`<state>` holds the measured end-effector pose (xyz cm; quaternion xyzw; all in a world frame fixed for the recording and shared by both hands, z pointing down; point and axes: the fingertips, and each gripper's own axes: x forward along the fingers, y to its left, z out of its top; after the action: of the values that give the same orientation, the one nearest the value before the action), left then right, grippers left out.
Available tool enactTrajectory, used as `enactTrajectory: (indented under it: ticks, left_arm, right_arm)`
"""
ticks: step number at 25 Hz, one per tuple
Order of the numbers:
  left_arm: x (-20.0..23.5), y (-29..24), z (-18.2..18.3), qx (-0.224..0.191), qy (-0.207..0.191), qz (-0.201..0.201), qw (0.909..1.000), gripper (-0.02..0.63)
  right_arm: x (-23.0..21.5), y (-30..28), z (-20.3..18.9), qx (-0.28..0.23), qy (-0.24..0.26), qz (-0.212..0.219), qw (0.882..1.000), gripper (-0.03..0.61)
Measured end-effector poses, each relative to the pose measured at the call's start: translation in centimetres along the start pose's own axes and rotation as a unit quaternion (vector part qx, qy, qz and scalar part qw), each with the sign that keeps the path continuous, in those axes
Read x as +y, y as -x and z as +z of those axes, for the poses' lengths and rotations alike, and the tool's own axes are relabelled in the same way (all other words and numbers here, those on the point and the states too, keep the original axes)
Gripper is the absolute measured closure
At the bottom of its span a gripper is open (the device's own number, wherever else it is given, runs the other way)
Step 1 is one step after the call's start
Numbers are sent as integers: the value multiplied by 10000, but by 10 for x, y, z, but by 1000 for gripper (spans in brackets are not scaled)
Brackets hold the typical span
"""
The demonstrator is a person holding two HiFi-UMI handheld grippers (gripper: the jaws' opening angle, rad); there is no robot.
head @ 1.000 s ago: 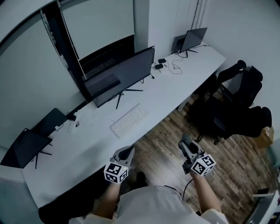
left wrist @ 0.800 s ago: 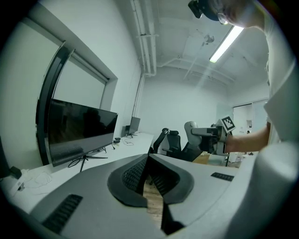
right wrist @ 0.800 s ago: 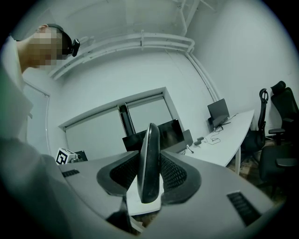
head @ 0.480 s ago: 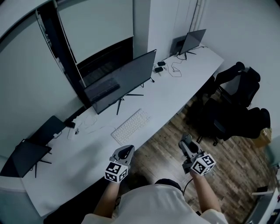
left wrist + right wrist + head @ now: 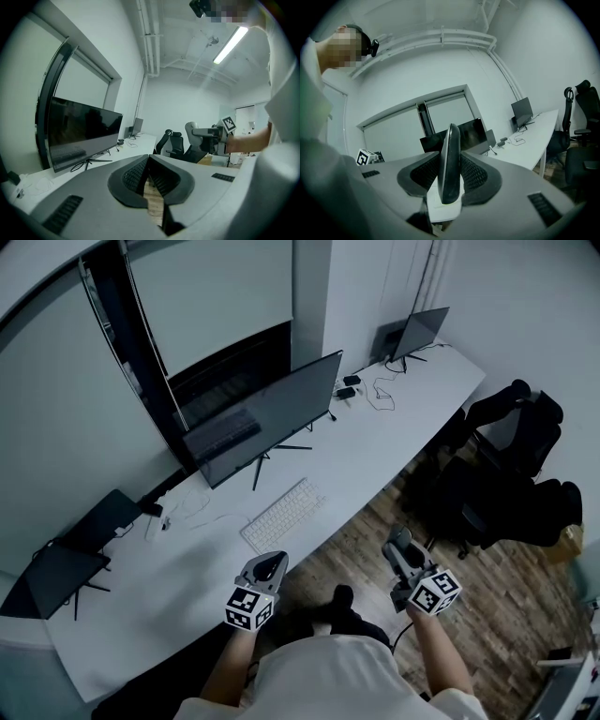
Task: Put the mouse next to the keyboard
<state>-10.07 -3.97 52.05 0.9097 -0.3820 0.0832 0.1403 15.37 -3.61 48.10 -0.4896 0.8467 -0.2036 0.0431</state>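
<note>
A white keyboard lies on the long white desk, in front of the big monitor. My right gripper hangs over the wood floor, off the desk's front edge. In the right gripper view it is shut on a dark mouse, which stands on edge between the ribbed pads. My left gripper hovers at the desk's front edge, just short of the keyboard. Its jaws meet at the tips with nothing between them.
A second monitor stands at the desk's far right end, with small black devices and cables near it. Two dark screens sit at the left end. Black office chairs stand on the floor to the right. A shoe shows below.
The person's foot has stepped forward into view under the grippers, and the desk has shifted a little in the picture. Both grippers keep their places and their grip.
</note>
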Motion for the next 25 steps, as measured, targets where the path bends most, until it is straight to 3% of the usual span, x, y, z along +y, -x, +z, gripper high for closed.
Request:
enactTrajectory:
  ticks: [13, 25]
  left_arm:
    - [13, -61, 12, 17, 79, 400, 9992, 597]
    - [33, -111, 25, -5, 318, 1155, 9928, 597]
  right_arm:
    - [-58, -54, 15, 212, -42, 500, 9985, 428]
    - [-117, -124, 43, 557, 44, 1141, 9919, 428]
